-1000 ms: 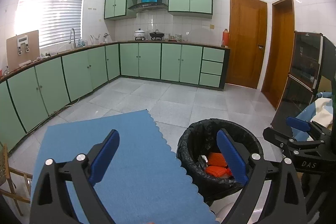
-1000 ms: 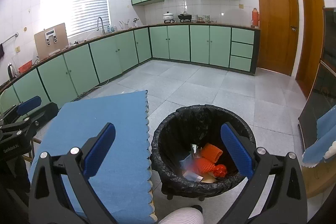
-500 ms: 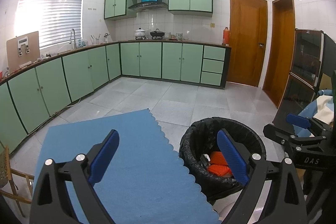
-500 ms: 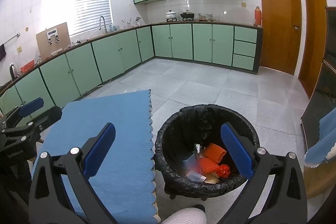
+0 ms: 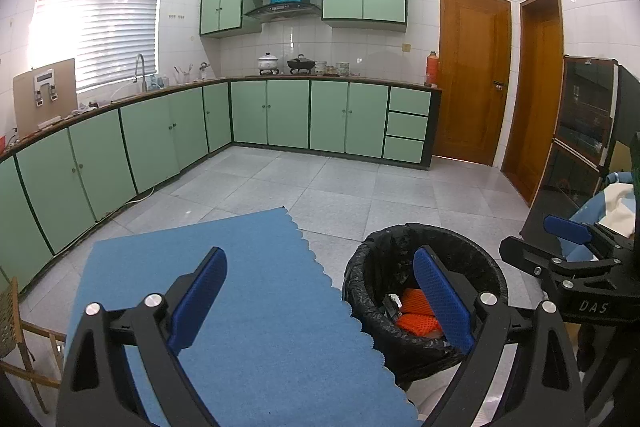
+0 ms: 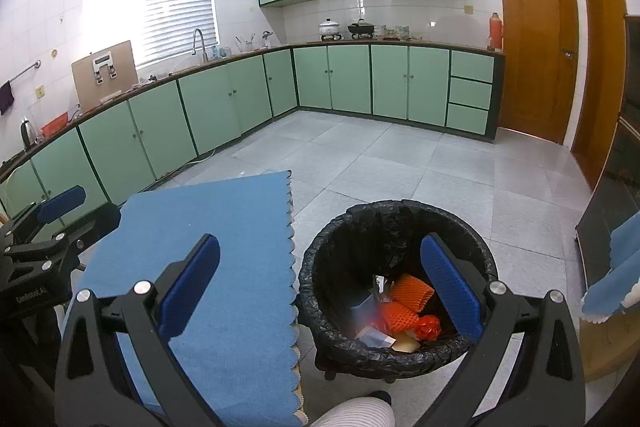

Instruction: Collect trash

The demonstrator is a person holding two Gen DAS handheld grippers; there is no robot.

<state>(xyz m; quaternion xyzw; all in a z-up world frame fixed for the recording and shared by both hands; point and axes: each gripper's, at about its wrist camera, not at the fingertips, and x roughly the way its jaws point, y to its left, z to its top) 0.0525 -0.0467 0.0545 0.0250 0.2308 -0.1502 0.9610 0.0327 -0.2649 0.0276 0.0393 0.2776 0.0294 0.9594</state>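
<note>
Trash [image 6: 404,311] lies in the bin [image 6: 316,287], on the floor right of the blue mat [image 6: 224,251]. Both the left gripper [image 5: 320,301] and right gripper [image 6: 320,287] gape wide, holding nothing. The mat looks bare; collecting seems done, so next I'd hunt for leftovers.

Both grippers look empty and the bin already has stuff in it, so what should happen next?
Probably turn away to look for more trash: the left hand-held gripper and right hand-held gripper are open and empty, and the blue mat shows no litter.
</note>
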